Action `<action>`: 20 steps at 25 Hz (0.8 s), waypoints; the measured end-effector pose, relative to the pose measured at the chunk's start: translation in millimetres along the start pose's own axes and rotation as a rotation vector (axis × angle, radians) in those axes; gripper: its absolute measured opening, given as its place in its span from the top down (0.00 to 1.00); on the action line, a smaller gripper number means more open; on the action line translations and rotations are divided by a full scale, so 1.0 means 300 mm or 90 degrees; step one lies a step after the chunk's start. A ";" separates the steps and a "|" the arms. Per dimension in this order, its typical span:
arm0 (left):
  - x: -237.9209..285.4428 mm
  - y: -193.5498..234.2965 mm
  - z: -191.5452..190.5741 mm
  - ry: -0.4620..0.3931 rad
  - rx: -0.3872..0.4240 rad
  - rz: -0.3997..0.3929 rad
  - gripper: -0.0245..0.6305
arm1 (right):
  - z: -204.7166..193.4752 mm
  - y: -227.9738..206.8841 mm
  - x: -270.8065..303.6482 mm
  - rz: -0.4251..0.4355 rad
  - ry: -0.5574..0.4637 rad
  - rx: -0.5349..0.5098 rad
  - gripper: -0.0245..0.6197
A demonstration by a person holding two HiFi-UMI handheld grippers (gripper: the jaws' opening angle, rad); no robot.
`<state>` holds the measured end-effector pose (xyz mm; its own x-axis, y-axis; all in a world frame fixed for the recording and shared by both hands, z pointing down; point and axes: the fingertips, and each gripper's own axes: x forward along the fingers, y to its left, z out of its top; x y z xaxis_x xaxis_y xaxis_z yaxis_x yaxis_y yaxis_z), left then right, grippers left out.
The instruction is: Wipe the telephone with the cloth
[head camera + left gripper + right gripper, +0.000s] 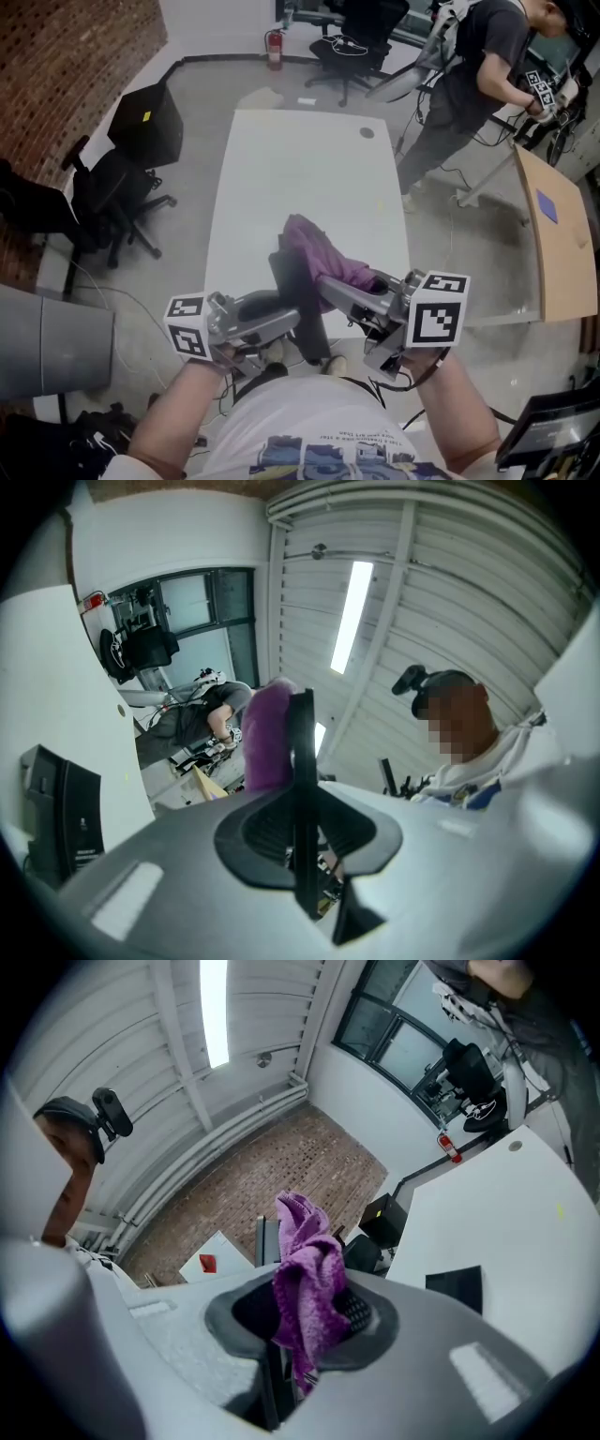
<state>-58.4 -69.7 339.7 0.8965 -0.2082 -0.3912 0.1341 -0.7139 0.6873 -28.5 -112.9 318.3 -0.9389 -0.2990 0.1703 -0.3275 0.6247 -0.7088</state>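
Observation:
The telephone (pixel 298 291) is a thin black slab held upright over the near end of the white table (pixel 281 169). My left gripper (pixel 298 319) is shut on its lower part. In the left gripper view the telephone (pixel 302 761) shows edge-on between the jaws of that gripper (pixel 302 832), with the purple cloth (pixel 267 738) behind it. My right gripper (pixel 328 286) is shut on the purple cloth (pixel 323 253), which drapes over the telephone's top right. In the right gripper view the cloth (pixel 307 1269) hangs bunched from that gripper (pixel 305 1312), and the telephone's edge (pixel 262 1241) stands just left of it.
A person (pixel 469 84) stands at the back right beside a wooden table (pixel 553 234). Black office chairs (pixel 112 197) and a black box (pixel 150 122) are left of the white table. A grey bin (pixel 47 342) is at the near left. Another chair (pixel 352 47) stands behind.

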 end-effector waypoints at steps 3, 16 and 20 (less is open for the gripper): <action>0.000 -0.005 0.002 -0.003 0.006 0.002 0.84 | -0.037 0.007 -0.011 0.007 0.015 0.004 0.83; -0.008 -0.023 0.047 -0.043 0.014 -0.009 0.84 | -0.170 -0.008 -0.090 0.004 0.079 -0.010 0.83; -0.003 -0.027 0.058 -0.052 0.020 -0.011 0.84 | -0.215 -0.022 -0.124 0.002 0.109 -0.014 0.83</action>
<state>-67.7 -75.6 323.9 0.8563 -0.2485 -0.4528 0.1355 -0.7379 0.6612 1.8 -59.4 361.0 -0.9436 -0.1715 0.2834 -0.3252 0.6411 -0.6951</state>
